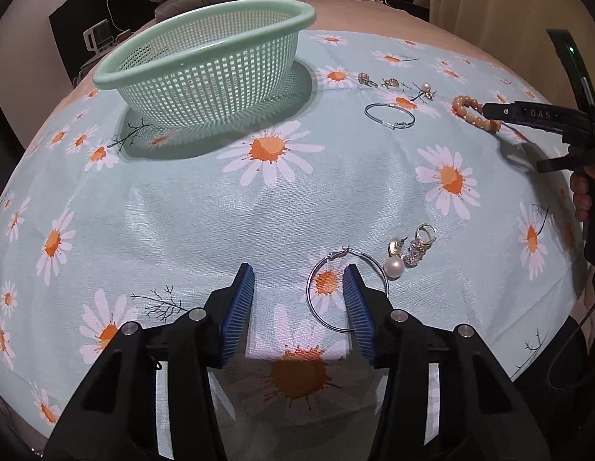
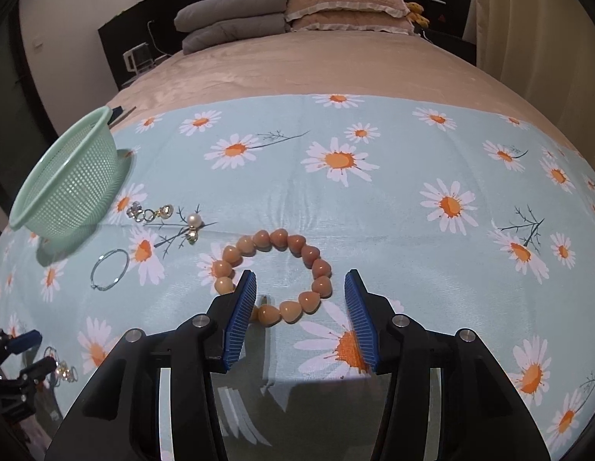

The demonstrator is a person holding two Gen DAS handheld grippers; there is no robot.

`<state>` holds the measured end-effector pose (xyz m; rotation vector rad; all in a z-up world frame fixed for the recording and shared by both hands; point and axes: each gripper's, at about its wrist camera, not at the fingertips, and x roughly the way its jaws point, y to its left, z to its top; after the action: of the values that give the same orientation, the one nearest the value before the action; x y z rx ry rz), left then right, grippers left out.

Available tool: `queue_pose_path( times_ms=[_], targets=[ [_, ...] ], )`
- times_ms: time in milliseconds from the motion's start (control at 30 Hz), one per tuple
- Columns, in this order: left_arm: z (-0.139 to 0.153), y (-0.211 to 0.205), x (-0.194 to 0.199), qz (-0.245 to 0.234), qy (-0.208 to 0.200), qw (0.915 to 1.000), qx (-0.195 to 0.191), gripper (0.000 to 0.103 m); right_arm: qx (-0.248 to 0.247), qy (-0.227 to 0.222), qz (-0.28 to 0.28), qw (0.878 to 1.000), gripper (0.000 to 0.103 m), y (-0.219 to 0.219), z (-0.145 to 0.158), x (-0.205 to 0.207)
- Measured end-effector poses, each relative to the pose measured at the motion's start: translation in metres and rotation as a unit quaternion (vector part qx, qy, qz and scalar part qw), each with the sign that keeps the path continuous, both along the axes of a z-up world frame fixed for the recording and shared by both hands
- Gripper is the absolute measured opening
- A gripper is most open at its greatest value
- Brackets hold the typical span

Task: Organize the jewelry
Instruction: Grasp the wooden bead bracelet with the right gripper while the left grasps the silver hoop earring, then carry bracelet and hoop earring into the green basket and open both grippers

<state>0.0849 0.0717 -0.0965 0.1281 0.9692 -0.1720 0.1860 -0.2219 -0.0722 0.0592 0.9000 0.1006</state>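
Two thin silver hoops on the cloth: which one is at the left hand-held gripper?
The large silver hoop, partly behind the left hand-held gripper's right finger. The smaller hoop lies far off, near the green basket.

Cloth, plastic, polished metal and glossy beads

The daisy-print cloth (image 1: 336,192) is matt woven fabric; on it the mint basket (image 1: 205,77) is perforated, slightly shiny plastic. Right of the basket, the hoop earring (image 1: 316,299) is thin bright metal, the pearl (image 1: 394,267) lustrous, the bead bracelet (image 2: 274,276) smooth and glossy. Gripper pads (image 1: 240,315) are ribbed blue rubber.
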Motion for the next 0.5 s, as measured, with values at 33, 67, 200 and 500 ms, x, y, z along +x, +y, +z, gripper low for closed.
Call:
queue_pose_path(
  times_ms=[33, 67, 200, 500],
  targets=[
    [-0.001, -0.001, -0.001, -0.002, -0.003, 1.0000, 0.004, 0.049, 0.000, 0.004, -0.002, 1.000, 0.037, 0.000, -0.004, 0.003],
    [-0.001, 0.000, -0.001, 0.000, -0.002, 1.0000, 0.000, 0.049, -0.008, 0.000, -0.005, 1.000, 0.034, 0.001, -0.006, 0.003],
    [0.001, 0.004, 0.001, 0.001, 0.008, 0.9995, -0.029, 0.004, -0.022, -0.001, -0.001, 1.000, 0.011, 0.003, -0.006, 0.002],
    [0.008, 0.008, -0.003, 0.013, 0.024, 0.9983, -0.051, 0.004, 0.002, -0.007, 0.020, 1.000, 0.011, -0.006, 0.018, -0.028]
  ],
)
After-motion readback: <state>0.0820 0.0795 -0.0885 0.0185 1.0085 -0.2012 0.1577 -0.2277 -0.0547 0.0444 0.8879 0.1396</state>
